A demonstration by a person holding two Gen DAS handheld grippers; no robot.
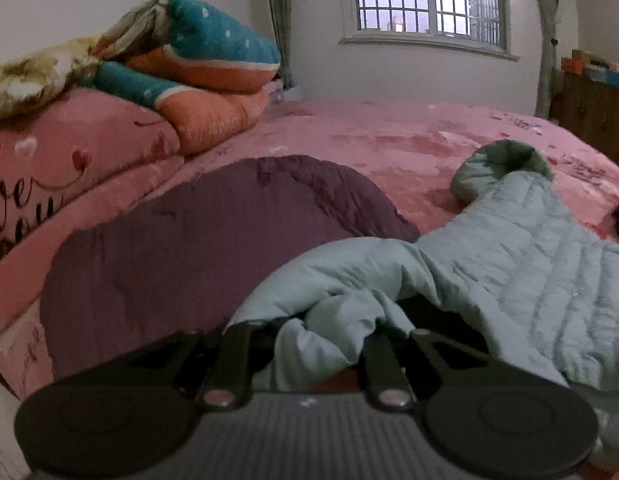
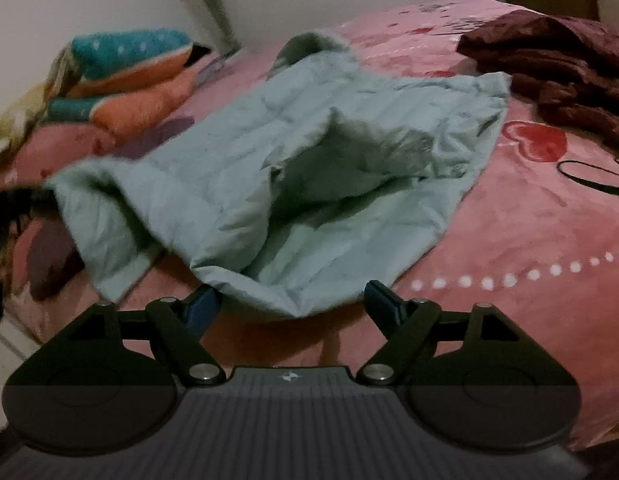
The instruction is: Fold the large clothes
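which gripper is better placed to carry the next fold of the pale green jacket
Left, most likely. The left gripper is already clamped on the pale green jacket. The right gripper stands open at the hem, its pads clear of the fabric.

Printed black script is seen on the folded pink blanket (image 1: 69, 168) at the left of the left wrist view; the letters "ve" above "you" can be read, the rest being cut off. No other legible text is shown.

The pale green quilted jacket (image 2: 237, 160) lies on the pink bedspread (image 2: 509, 220), the dark red crumpled garment (image 2: 557, 76) right of it, the purple quilted garment (image 1: 181, 240) left.
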